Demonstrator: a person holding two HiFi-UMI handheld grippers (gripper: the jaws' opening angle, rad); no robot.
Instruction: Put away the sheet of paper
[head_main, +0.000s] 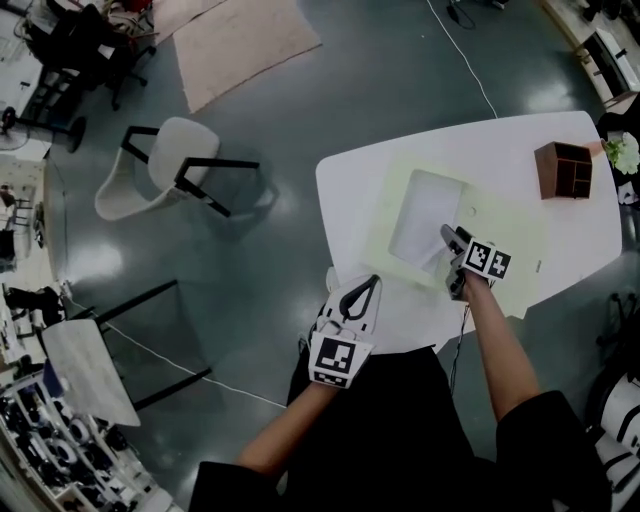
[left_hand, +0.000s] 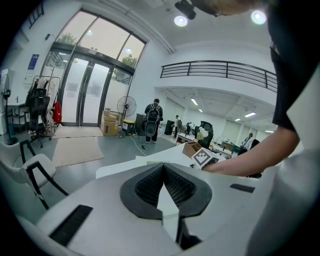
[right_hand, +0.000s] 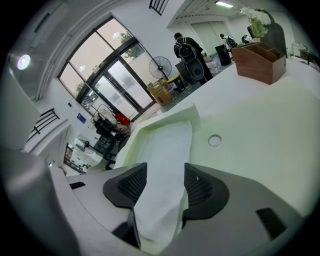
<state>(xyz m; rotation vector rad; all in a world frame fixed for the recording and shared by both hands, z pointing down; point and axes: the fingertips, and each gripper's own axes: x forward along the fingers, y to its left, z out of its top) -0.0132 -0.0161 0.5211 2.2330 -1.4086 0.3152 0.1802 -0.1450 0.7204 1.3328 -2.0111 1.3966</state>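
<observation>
Left hand-held gripper (head_main: 368, 287): nearest me, at the near edge of the bench (head_main: 360, 180). Its jaws meet tip to tip, and I see nothing clamped in them.
Right hand-held gripper (right_hand: 165, 182): the jaws stand wide, one on each side of the paper's near end. The pads are not on it, so I hold nothing here.
Paper (right_hand: 167, 150): it lies in the recess of the tray (right_hand: 250, 125). The near end is rumpled and rises a little between my right jaws.
Risk, snag: if I draw the right hand-held gripper back low, I think a pad could catch that raised end and drag the sheet out of the recess.
Risk, crease: closing again on the rumpled end would likely fold it harder, because the sheet is limp and already bent there.
Risk, drift: nothing weighs the sheet down, so a brush from a jaw could skew it against the tray's rim.
Long axis: it runs from my right jaws away from me and, in the head view, leans slightly right.
Pointing: one short end is at the jaws and the other is toward the tray's far rim. The sheet looks roughly square with the recess.
Stud (right_hand: 215, 141): a small round one on the tray's flat part, just right of the sheet.
Box (head_main: 563, 170): a wooden box with compartments at the bench's far right, well apart from the tray.
</observation>
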